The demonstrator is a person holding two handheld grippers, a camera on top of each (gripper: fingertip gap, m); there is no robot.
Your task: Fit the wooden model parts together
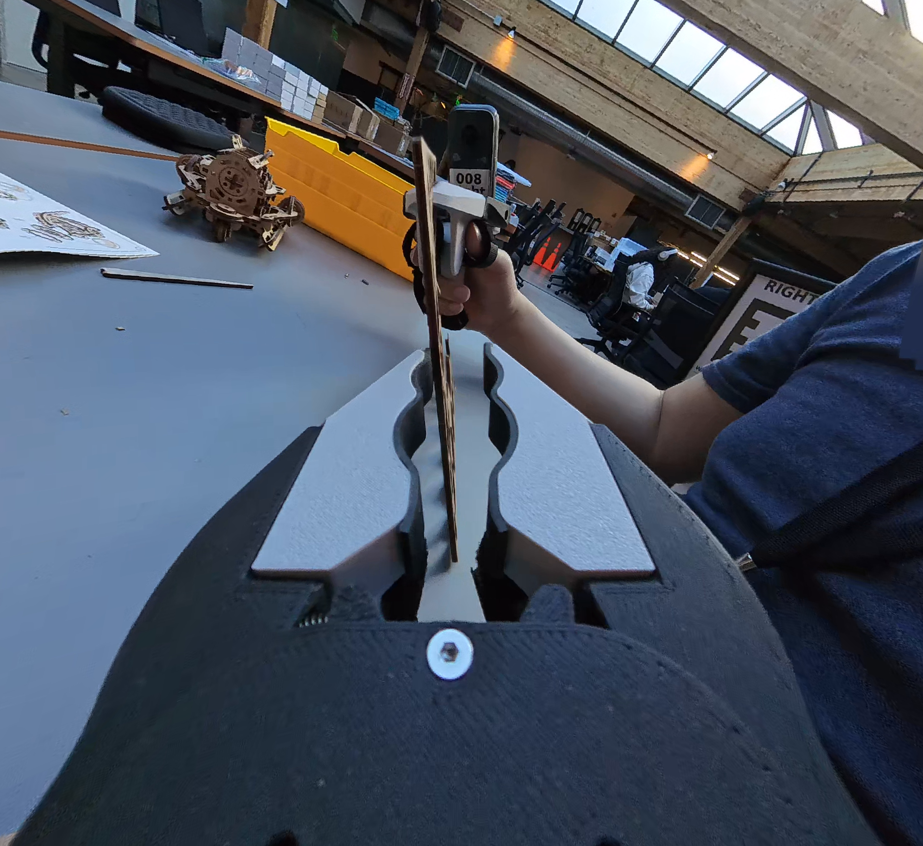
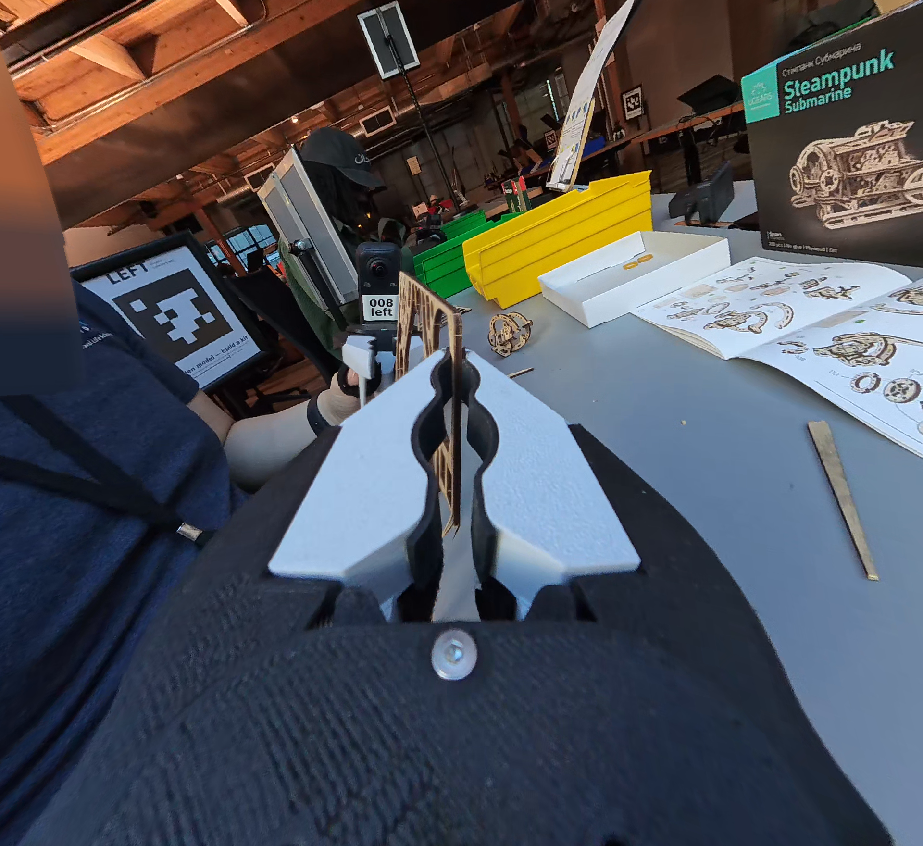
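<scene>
A thin laser-cut wooden sheet [image 1: 446, 447] stands on edge in the air between my two grippers. In the left wrist view my left gripper [image 1: 455, 357] is open. The sheet lies close to its left finger [image 1: 399, 382], and a clear gap separates it from the right finger [image 1: 504, 382]. My right gripper [image 2: 453, 360] is shut on the sheet [image 2: 456, 330], with both pads pressed on its edge strip. The right gripper also shows in the left wrist view [image 1: 424, 210], clamped on the sheet's far end.
On the grey table [image 1: 150, 422] are a part-built wooden model [image 1: 234, 193], a yellow bin [image 1: 339, 193] and a wooden strip [image 1: 175, 278]. The right wrist view shows a small wooden assembly [image 2: 509, 332], a white tray [image 2: 634, 277], an open booklet [image 2: 799, 322] and the kit box [image 2: 839, 148]. About 12 centimeters separates my left fingertips from my right. Measured from the fingertips, the part-built wooden model [image 1: 234, 193] is 25 centimeters or so from the right gripper and 35 centimeters from the left.
</scene>
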